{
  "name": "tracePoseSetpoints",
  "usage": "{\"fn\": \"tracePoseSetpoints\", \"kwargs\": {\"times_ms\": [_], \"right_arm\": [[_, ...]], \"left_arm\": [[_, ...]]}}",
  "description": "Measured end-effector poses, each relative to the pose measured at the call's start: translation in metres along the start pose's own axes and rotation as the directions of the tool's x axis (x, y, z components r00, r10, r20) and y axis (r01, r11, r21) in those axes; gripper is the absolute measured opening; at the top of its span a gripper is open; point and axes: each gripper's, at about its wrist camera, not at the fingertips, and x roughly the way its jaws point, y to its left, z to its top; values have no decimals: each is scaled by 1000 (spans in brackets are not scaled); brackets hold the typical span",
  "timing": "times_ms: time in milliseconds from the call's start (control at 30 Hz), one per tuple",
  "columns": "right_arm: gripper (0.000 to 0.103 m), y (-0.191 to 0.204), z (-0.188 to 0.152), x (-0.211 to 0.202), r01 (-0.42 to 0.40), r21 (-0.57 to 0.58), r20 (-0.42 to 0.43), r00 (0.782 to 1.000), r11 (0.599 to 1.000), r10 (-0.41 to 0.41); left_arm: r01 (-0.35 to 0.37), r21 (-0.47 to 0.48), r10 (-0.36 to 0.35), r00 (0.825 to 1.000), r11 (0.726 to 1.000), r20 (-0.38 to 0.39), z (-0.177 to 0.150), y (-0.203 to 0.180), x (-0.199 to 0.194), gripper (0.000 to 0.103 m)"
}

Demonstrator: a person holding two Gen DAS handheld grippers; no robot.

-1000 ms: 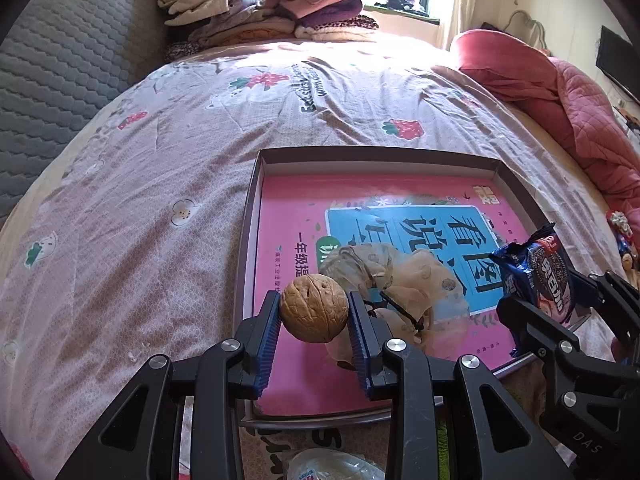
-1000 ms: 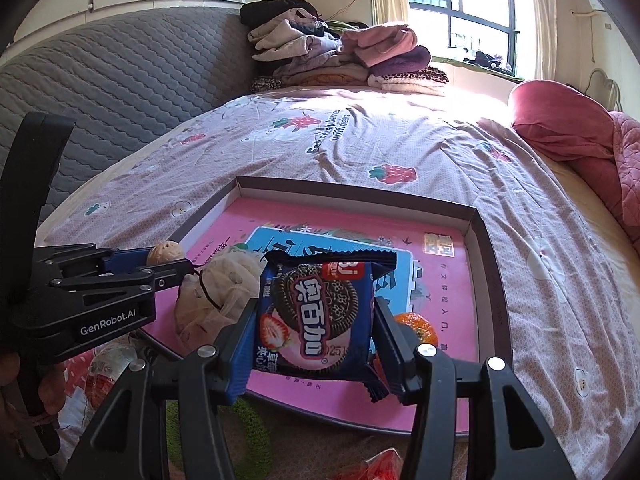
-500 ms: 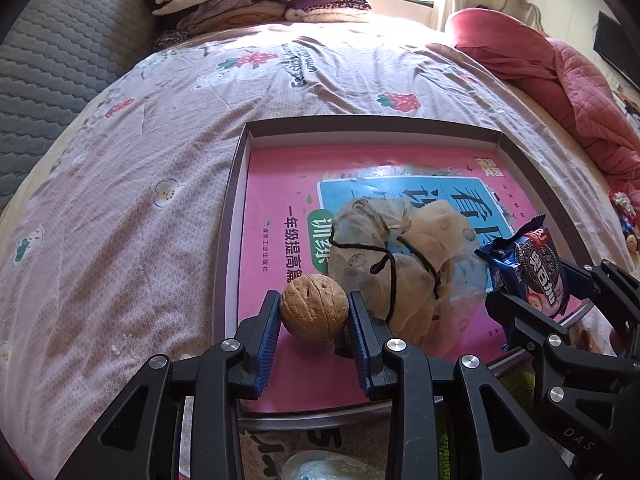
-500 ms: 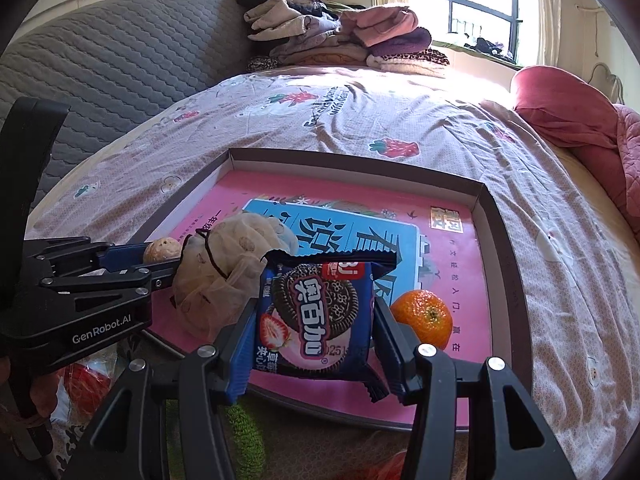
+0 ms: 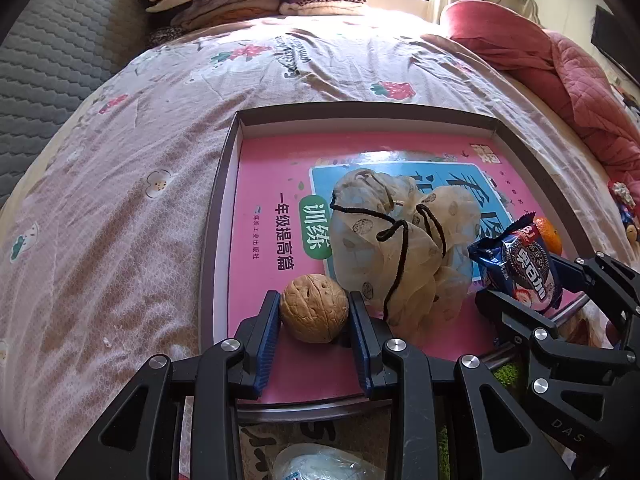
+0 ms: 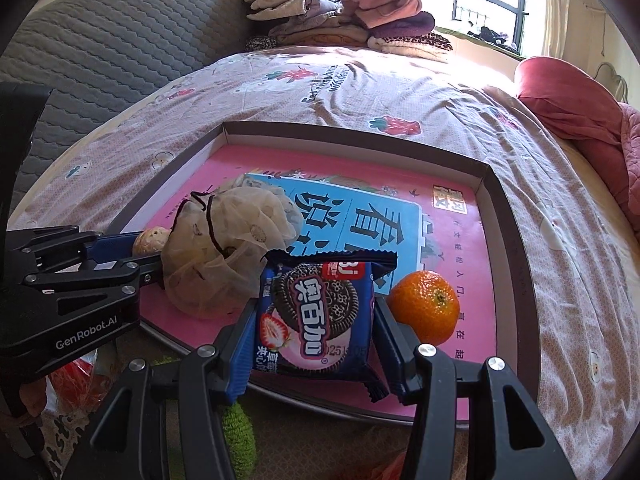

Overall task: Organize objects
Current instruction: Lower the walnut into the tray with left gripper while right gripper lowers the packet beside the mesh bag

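Note:
My left gripper (image 5: 314, 312) is shut on a brown walnut (image 5: 314, 307) and holds it low over the near left part of a shallow brown tray (image 5: 218, 200) lined with a pink book. My right gripper (image 6: 314, 312) is shut on a blue cookie packet (image 6: 318, 316) over the tray's near edge (image 6: 520, 264). A beige mesh drawstring pouch (image 5: 396, 240) lies in the tray between the two grippers; it also shows in the right wrist view (image 6: 224, 256). An orange tangerine (image 6: 426, 306) sits in the tray right of the packet.
The tray lies on a bed with a pink flowered sheet (image 5: 120, 184). Folded clothes (image 6: 336, 20) are piled at the far end. A red quilt (image 5: 560, 64) lies at the right. A plastic bag (image 5: 320, 462) and a green item (image 6: 240, 432) lie below the tray's near edge.
Both grippers have moved forward and down over the tray with their objects still held. The walnut is now low beside the pouch, and the packet is next to the tangerine.

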Motion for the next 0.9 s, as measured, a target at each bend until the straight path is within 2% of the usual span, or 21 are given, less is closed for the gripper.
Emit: {"fn": "tracePoseSetpoints", "kwargs": {"times_ms": [900], "right_arm": [[54,-4,3,-1,-7,24,-10,1000,1000,7]], "left_arm": [[31,-47,-31,1000,998,5,0,6,-5,34]]}}
